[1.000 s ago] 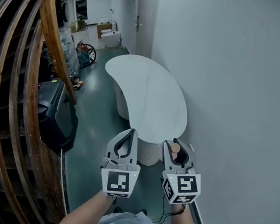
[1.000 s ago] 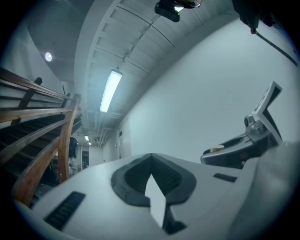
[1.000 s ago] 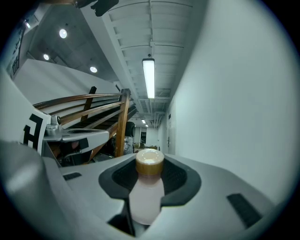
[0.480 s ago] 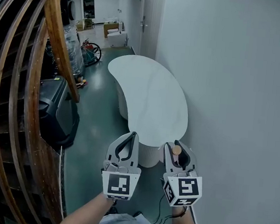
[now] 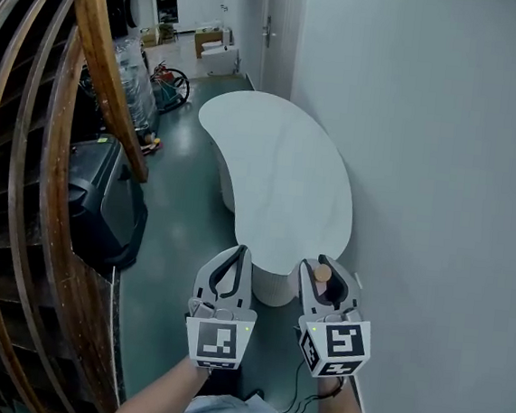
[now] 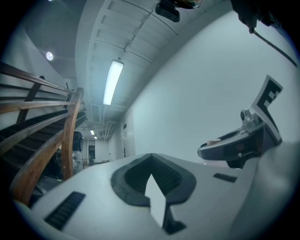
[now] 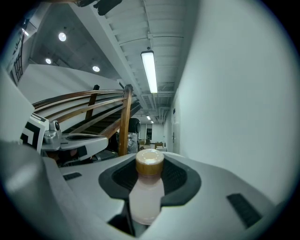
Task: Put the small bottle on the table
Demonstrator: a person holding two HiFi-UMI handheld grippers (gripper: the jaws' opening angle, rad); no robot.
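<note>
A white kidney-shaped table stands against the right wall, ahead of both grippers. My right gripper is held short of the table's near end, shut on the small bottle. The bottle is pale pink with a tan cap and stands upright between the black pads. My left gripper hovers beside the right one at the same height, over the floor, shut with nothing in it. In the left gripper view its jaws meet at the tip, and the right gripper shows at the side.
A curved wooden stair railing runs along the left. A black bin-like object sits below it on the green floor. The white wall closes the right side. A bicycle wheel and boxes lie down the corridor.
The table has come slightly closer and lower in the head view as the person moves forward. Both grippers keep their stance, and the bottle stays held.
</note>
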